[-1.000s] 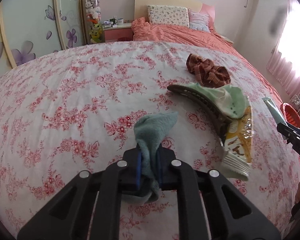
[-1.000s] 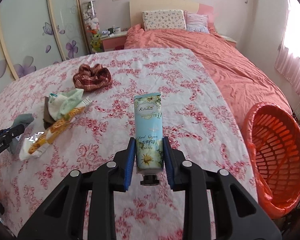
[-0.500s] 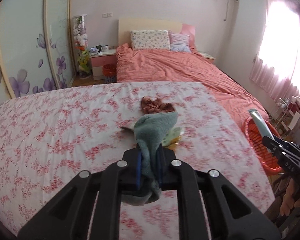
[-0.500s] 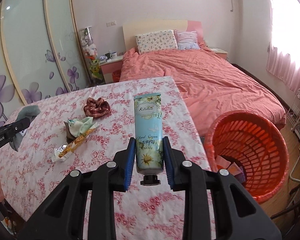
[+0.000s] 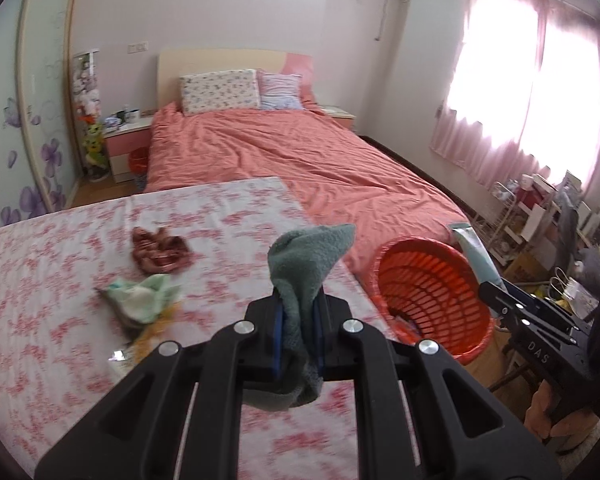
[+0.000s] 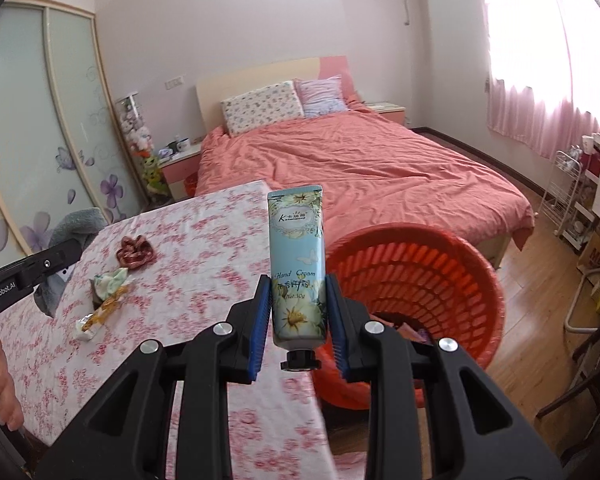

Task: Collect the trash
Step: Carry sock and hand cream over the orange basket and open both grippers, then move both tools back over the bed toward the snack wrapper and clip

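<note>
Gripping a grey-green cloth [image 5: 306, 268], the left gripper [image 5: 298, 324] has its blue-padded jaws pressed tight on the fabric, one end poking up above the fingers and the rest sagging below them. Over on the other side, the right gripper [image 6: 298, 312] is clamped on a hand cream tube [image 6: 298, 264], cap toward the camera, crimped end pointing up and away. That tube sits in front of the orange basket [image 6: 452, 276], which stands on the floor to the right of the floral-covered surface [image 6: 188, 280], touching its edge as far as the view shows. Something lies in the bottom of the basket, too hidden to name.

Left on the floral cover: a reddish-brown scrunchie [image 5: 158, 250] farther off, a pale green crumpled wrapper [image 5: 144, 298] nearer, and just beside it a yellow-and-white snack packet [image 6: 100, 314] at the near end of that little heap. From the left camera, the right gripper and its tube [image 5: 474, 254] show at the far right, just beside the basket rim [image 5: 388, 256].
</note>
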`<state>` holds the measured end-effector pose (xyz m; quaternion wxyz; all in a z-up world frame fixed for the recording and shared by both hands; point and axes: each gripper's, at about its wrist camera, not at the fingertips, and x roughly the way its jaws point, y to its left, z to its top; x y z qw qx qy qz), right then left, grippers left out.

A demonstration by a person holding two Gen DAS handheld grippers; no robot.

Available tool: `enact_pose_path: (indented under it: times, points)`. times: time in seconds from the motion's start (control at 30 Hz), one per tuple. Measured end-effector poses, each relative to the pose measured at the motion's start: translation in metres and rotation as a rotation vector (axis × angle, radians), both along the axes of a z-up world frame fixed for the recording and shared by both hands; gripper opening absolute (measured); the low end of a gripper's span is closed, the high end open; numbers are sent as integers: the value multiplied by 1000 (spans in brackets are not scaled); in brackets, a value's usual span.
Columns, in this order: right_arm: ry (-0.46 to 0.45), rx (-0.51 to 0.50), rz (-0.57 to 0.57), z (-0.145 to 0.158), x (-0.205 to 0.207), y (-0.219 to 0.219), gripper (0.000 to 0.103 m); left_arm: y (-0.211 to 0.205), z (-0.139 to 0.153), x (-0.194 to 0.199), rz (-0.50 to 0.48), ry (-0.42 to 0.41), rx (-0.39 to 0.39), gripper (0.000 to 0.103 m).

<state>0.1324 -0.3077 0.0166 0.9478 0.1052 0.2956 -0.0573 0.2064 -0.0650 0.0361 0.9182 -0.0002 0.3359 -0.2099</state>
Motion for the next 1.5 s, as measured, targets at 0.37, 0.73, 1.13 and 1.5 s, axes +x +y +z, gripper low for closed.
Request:
enact_pose_path:
  times: [0.37, 0.73, 1.13, 1.5]
  points:
    - [-10, -15, -116, -17, 11, -61, 28, -125, -28, 31, -199, 60, -32, 13]
    - [13, 77, -149, -45, 32, -107, 28, -195, -80, 70, -307, 164, -55, 17]
    - [70, 133, -151, -72, 38, -113, 51, -176, -119, 93, -222, 193, 43, 56]
    - [80, 61, -88, -61, 44, -71, 57, -72, -99, 60, -76, 71, 145, 65]
